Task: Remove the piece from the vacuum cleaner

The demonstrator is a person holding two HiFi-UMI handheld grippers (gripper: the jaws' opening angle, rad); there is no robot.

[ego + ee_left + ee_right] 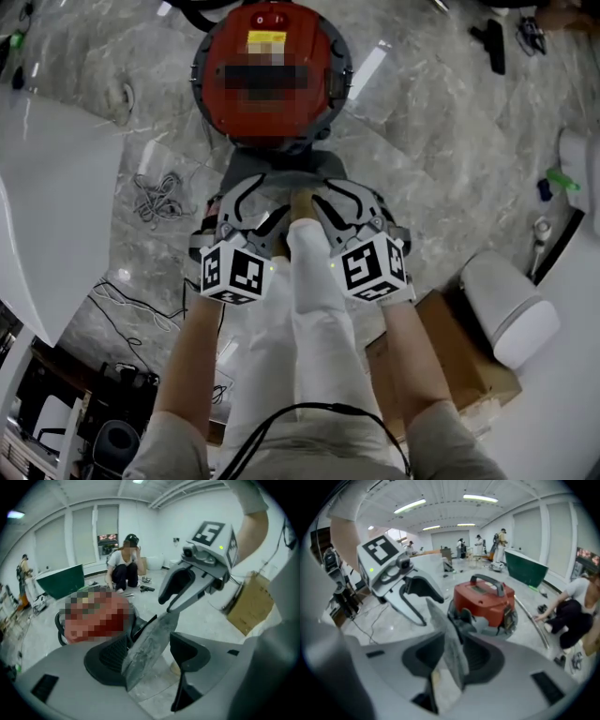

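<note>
The red canister vacuum cleaner stands on the marble floor just ahead of both grippers. A flat, dusty grey piece stands tilted on edge between the two grippers, in front of the vacuum. My left gripper is open wide; the piece leans near its left pad, and the right pad stands clear of it. My right gripper is open too, and the same piece sits loosely between its pads, blurred. In the head view the left gripper and right gripper face each other closely and hide the piece.
A cable bundle lies left of the grippers beside a white board. A cardboard box and a white bin sit to the right. A person crouches beyond the vacuum near a green tub. Tools lie far right.
</note>
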